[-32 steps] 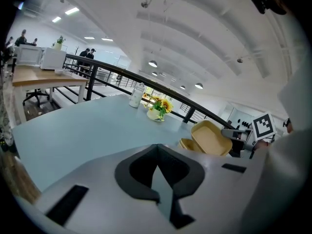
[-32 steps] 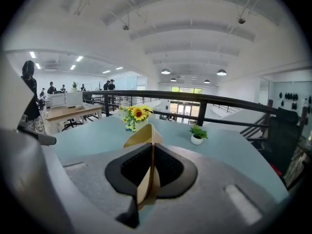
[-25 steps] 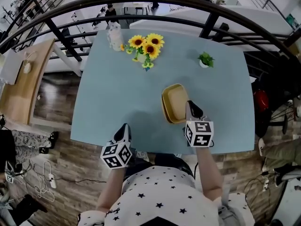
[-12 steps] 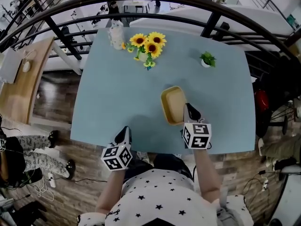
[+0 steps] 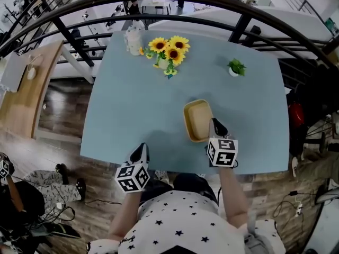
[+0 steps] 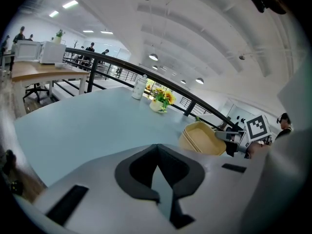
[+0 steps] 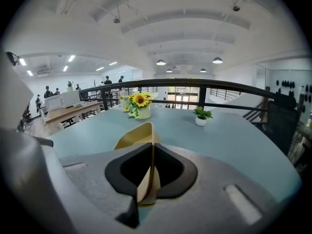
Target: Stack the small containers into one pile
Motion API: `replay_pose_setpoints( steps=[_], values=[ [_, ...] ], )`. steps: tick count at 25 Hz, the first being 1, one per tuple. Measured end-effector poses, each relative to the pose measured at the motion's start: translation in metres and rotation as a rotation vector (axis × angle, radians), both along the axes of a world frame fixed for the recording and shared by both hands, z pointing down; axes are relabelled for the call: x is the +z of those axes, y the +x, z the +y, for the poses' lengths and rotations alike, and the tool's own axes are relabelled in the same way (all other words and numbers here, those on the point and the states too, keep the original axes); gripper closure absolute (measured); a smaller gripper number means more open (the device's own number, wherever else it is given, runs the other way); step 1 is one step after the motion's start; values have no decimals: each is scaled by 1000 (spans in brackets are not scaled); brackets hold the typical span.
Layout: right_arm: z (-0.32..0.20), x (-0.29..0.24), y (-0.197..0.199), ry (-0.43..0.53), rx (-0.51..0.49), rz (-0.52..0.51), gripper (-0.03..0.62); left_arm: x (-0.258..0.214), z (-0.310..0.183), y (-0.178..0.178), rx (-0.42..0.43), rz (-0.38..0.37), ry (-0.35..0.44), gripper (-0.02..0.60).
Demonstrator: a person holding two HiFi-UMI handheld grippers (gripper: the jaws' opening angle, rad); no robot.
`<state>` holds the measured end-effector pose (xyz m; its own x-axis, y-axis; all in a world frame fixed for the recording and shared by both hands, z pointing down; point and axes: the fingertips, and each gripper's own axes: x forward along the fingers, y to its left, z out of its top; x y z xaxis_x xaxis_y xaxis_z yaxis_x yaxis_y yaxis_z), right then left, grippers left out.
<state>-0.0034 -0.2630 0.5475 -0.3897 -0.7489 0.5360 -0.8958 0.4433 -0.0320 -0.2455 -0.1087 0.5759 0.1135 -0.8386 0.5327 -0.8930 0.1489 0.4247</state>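
A pile of tan rectangular containers [image 5: 197, 119] sits nested on the pale blue table [image 5: 137, 105], right of centre; it also shows in the left gripper view [image 6: 204, 138]. My right gripper [image 5: 216, 126] is shut on the near right rim of the tan containers [image 7: 138, 135], the wall pinched between its dark pads. My left gripper [image 5: 140, 152] hovers at the table's near edge, left of the pile, shut with nothing between its jaws [image 6: 157, 172].
A vase of sunflowers [image 5: 170, 54] and a pale bottle [image 5: 133, 38] stand at the table's far side, a small potted plant [image 5: 234, 67] at far right. A dark railing [image 5: 175, 1] curves behind the table. Wooden floor lies below the near edge.
The right gripper has lowered slightly with the tan containers, which now sit flatter on the table. The left gripper has stayed in place.
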Motion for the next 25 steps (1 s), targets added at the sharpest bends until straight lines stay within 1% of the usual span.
replay_pose_setpoints(
  steps=[5,18,25],
  values=[
    [-4,8,3,-11,7,2,569,1,1,-4,-7,-7,-4,578],
    [-11,24,5,-12,-2,53,568,-1,-3,-2,-11,-7,0,578],
    [-12,40,8,-31,10,70,568,0,-6,-8,-16,-10,5,578]
  ],
)
